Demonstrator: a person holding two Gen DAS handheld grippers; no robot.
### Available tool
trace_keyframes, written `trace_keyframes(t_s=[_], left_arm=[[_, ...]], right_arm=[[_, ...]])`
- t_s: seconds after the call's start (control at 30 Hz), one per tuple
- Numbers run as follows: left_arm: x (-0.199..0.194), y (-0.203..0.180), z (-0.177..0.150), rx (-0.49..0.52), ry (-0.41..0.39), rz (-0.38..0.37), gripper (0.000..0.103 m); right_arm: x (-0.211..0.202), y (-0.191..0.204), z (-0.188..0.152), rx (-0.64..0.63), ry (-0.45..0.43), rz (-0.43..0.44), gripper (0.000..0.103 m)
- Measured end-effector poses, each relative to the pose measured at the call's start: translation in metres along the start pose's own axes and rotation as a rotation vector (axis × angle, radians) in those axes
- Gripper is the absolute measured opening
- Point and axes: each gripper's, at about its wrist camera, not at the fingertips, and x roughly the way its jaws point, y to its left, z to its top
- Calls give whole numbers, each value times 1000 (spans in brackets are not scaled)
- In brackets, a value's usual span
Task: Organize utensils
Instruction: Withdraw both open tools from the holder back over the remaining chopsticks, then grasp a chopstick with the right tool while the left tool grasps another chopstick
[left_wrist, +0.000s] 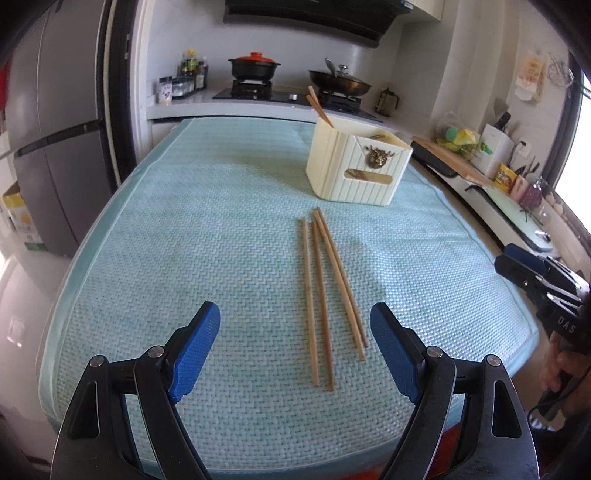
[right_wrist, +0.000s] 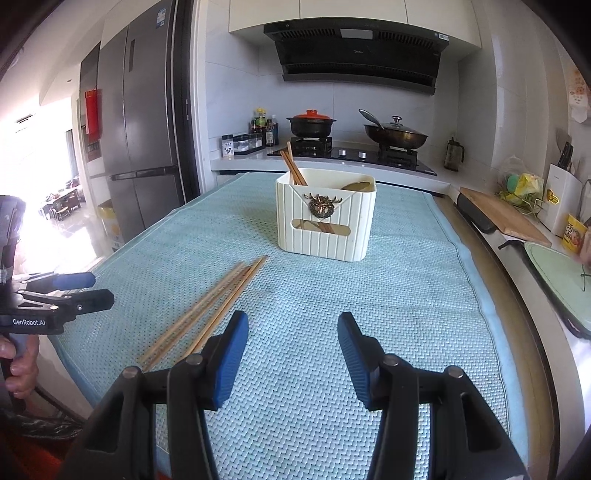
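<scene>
Left to right: the left tool (left_wrist: 295, 328) hangs over the near edge of the bench (left_wrist: 147, 258), which is covered by a pale green woven mat (left_wrist: 221, 206); its blue pads stand wide apart, gripping nothing. Four loose wooden chopsticks (left_wrist: 319, 295) lie side by side on the mat, their near ends between those pads. Beyond them stands a cream ribbed utensil holder (right_wrist: 325, 218), already containing two chopsticks (right_wrist: 293, 166) and a spoon (right_wrist: 356, 185). The right tool (right_wrist: 293, 345), half open and empty, sits just right of the loose chopsticks.
</scene>
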Motion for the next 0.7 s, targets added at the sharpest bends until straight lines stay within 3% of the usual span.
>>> trace_keyframes(t_s=[0.27,0.5,0.7], left_arm=[[37,6,8,50,74,19,85],[71,7,33,67,115,-16,85],[92,7,38,99,150,34,85]], right_arm=[[36,10,-6,36,98,31,50],[92,17,6,98,192,127,31],[140,32,18,113,251,180,23]])
